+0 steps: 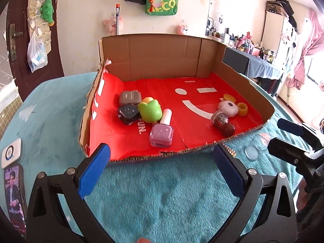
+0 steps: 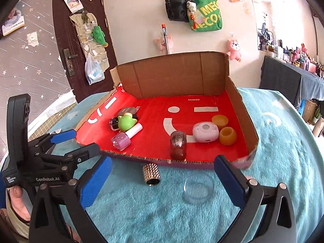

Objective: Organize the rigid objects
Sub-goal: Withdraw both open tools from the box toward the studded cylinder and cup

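Left gripper [image 1: 162, 166]: blue-padded fingers spread wide, nothing between them, hovering over the teal fleece cover [image 1: 162, 198] just short of the tray's near edge. Right gripper [image 2: 162, 180]: fingers likewise spread wide and holding nothing, poised over the same cover. Studded metal cap [image 2: 151, 173]: lying on its side on the cover between the right gripper's fingers, just outside the tray, open end toward the camera, long axis running near to far. Clear glass dish [image 2: 198, 190]: upright on the cover, just beside the right-hand finger, mouth upward. Cardboard tray [image 1: 168, 60]: red-lined, low at the near edge, high at the back wall. Pink nail polish bottle [image 1: 162, 133]: lying flat at the tray's near left, square body toward the near edge, white cap pointing away toward the back. Dark red glitter bottle [image 1: 222, 123]: on its side at near right, long axis diagonal. Green rounded toy [image 1: 150, 111]: touching the polish cap. Dark starred case [image 1: 128, 113] and grey case [image 1: 130, 98]: behind and left of the toy, bunched together. Pale pink round device [image 1: 228, 107]: mid right. Two amber cups [image 2: 227, 135]: beside and behind that device, the nearer one upright.
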